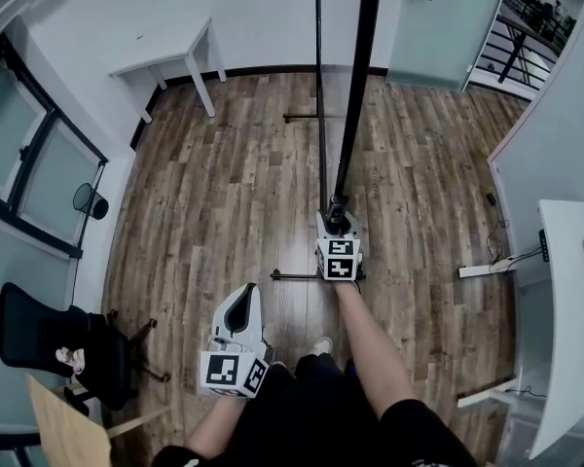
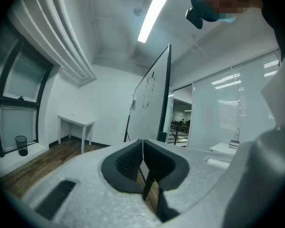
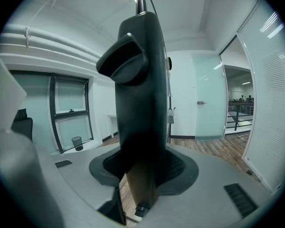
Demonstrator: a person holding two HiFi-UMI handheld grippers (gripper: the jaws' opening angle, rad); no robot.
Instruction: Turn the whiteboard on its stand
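Observation:
From the head view the whiteboard (image 1: 355, 95) shows edge-on as a tall black frame edge over the wooden floor, with its stand's foot bars (image 1: 307, 118) on the boards. My right gripper (image 1: 336, 220) is shut on that frame edge. In the right gripper view the dark edge (image 3: 140, 80) fills the gap between the jaws of the right gripper (image 3: 142, 170). My left gripper (image 1: 244, 300) hangs lower left, apart from the board, pointing level. In the left gripper view the left gripper (image 2: 142, 158) has its pads together with nothing between them, and the whiteboard (image 2: 152, 103) stands ahead with faint drawing on its white face.
A white table (image 1: 170, 52) stands at the far wall, and a small bin (image 1: 91, 200) sits by the left windows. Near left are a black chair (image 1: 49, 343) and a wooden panel (image 1: 63, 426). A white desk (image 1: 569, 309) runs along the right, and a glass door (image 1: 438, 22) is behind.

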